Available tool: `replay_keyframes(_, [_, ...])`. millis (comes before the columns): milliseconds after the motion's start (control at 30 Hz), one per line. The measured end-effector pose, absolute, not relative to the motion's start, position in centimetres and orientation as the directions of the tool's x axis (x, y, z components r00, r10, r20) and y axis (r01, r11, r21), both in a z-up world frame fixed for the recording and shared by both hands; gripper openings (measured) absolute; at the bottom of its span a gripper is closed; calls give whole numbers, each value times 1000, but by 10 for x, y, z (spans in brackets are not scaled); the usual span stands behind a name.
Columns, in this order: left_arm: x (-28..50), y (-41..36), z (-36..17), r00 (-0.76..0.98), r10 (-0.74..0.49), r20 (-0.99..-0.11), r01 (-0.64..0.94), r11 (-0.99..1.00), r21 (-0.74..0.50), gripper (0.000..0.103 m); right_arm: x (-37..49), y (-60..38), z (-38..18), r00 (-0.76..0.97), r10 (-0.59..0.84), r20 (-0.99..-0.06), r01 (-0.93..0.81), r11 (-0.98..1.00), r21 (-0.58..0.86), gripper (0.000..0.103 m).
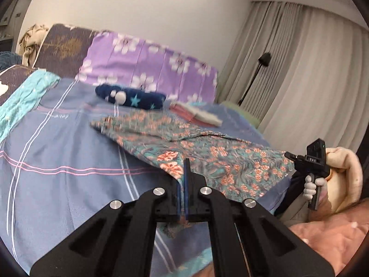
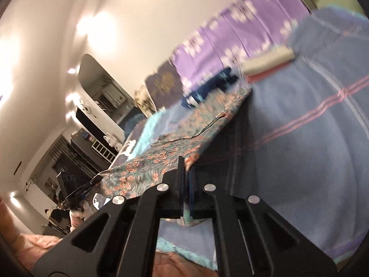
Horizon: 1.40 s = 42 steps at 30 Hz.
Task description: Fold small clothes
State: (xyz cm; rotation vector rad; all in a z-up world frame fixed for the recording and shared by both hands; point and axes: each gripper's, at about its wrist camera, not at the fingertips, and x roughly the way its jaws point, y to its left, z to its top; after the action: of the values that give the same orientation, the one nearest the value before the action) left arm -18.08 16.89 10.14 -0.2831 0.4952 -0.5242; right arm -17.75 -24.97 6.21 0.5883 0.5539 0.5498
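Note:
A teal garment with an orange flower print (image 1: 207, 150) lies spread on the blue striped bed sheet (image 1: 57, 150). My left gripper (image 1: 186, 168) is shut on its near left corner and holds that edge lifted. My right gripper (image 2: 184, 168) is shut on the other near corner of the floral garment (image 2: 166, 157), which stretches taut between the two. In the left wrist view the right gripper (image 1: 291, 155) shows at the right edge, held by a gloved hand. The left gripper (image 2: 92, 182) shows small at the left of the right wrist view.
A dark blue star-print garment (image 1: 133, 98) and a folded pink and white pile (image 1: 198, 114) lie further up the bed. Purple floral pillows (image 1: 150, 69) stand against the wall. A turquoise cloth (image 1: 20, 99) lies at the left. Curtains (image 1: 299, 69) hang at the right.

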Motion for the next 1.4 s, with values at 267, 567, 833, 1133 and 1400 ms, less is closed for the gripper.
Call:
replay_keyframes(267, [-171, 167, 78, 722, -536, -438, 349, 828, -439, 2, -168, -260, 46, 719, 557, -415, -222, 750, 623, 3])
replay_keyframes(567, [-104, 173, 61, 687, -521, -507, 265, 829, -493, 2, -103, -259, 32, 709, 578, -404, -194, 711, 676, 3])
replay_keyframes(833, [-25, 165, 96, 733, -450, -510, 287, 884, -368, 3, -7, -257, 41, 721, 559, -409, -191, 728, 658, 4])
replay_keyframes(1133, [66, 176, -6, 581, -364, -728, 116, 922, -369, 3, 88, -234, -34, 600, 509, -618, -41, 790, 611, 4])
replay_keyframes(1400, [55, 214, -17, 593, -368, -716, 50, 905, -423, 20, 71, -234, -79, 550, 510, -662, -9, 796, 606, 11])
